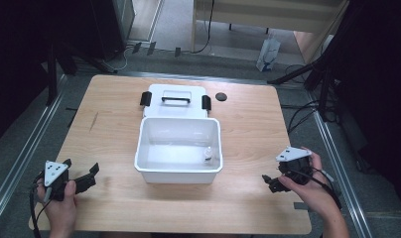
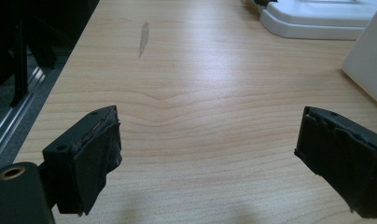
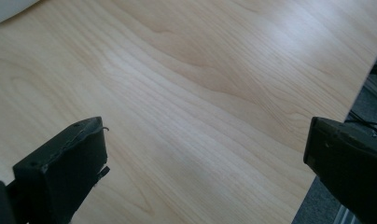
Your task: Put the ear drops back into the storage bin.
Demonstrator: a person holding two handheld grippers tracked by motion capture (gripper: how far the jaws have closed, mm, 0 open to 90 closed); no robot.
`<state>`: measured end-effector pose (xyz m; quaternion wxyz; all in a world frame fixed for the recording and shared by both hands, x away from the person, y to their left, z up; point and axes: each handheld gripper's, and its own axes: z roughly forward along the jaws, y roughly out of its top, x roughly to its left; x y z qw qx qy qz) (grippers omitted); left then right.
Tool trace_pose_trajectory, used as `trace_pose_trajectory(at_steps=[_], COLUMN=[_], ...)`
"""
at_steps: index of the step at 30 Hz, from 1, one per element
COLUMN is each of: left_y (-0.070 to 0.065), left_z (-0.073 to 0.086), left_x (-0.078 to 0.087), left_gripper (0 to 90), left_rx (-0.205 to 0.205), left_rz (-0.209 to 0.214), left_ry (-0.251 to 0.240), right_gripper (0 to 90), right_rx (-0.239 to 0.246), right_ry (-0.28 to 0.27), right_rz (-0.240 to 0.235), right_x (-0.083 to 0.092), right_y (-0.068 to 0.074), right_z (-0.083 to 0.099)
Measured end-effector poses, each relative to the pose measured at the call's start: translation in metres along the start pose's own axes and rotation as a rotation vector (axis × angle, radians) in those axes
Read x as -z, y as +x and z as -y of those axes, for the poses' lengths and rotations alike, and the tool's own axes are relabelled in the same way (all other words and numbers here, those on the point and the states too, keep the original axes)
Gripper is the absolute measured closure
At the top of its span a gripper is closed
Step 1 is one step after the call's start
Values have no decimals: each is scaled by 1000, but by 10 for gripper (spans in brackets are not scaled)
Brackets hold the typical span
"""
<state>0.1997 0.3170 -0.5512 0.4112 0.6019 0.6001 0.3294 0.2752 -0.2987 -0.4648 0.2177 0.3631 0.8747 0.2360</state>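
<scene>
A white plastic box (image 1: 178,170) stands open at the middle of the wooden table (image 1: 114,99). A small white bottle (image 1: 208,155) stands inside it near the right wall. Its white lid (image 1: 175,100), with a black handle and black clasps, lies flat just behind it. My left gripper (image 1: 81,171) rests at the front left of the table, held by a hand, jaws wide apart with bare wood between them (image 2: 207,144). My right gripper (image 1: 269,182) sits at the front right, also open over bare wood (image 3: 205,154). The box's side (image 2: 368,60) and the lid (image 2: 317,18) show in the left gripper view.
A small black round disc (image 1: 221,96) lies on the table right of the lid. Metal rails run along both sides of the table. Black stands and cables sit on the floor at the right, and a white bag (image 1: 268,54) stands beyond the table.
</scene>
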Motion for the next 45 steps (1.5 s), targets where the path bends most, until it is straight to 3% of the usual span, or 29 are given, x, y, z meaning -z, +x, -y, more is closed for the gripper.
trace_pose_trajectory(at_steps=[6, 14, 17, 21, 25, 31, 35, 37, 42, 45], left_y=[0, 0, 0, 1, 1, 0, 1, 1, 2, 2], left_z=[0, 0, 0, 0, 0, 0, 0, 0, 0, 0], left_x=[0, 0, 0, 0, 0, 0, 0, 0, 0, 0], left_gripper=[74, 74, 74, 73, 74, 74, 74, 73, 74, 74], left_rx=[1, 7, 5, 6, 2, 6, 9, 14, 18, 20], left_rz=[0, -1, -2, -2, -5, -9, -7, -7, -8, -7], left_ry=[-1, -1, 1, 3, 6, 8, 11, 11, 10, 10], right_gripper=[0, 0, 0, 0, 0, 0, 0, 0, 0, 0], right_rx=[-139, -272, -353, -461, -541, -556, -596, -625, -645, -638], right_ry=[-127, -230, -281, -352, -422, -462, -496, -514, -509, -489], right_rz=[36, 37, 37, 82, 83, 109, 132, 118, 110, 132], right_x=[-3, -4, -7, -6, -5, -8, -6, -5, -6, -7], right_y=[3, 14, 16, 17, 14, 11, 7, 5, 4, 5], right_z=[31, 72, 88, 106, 118, 126, 131, 134, 134, 132])
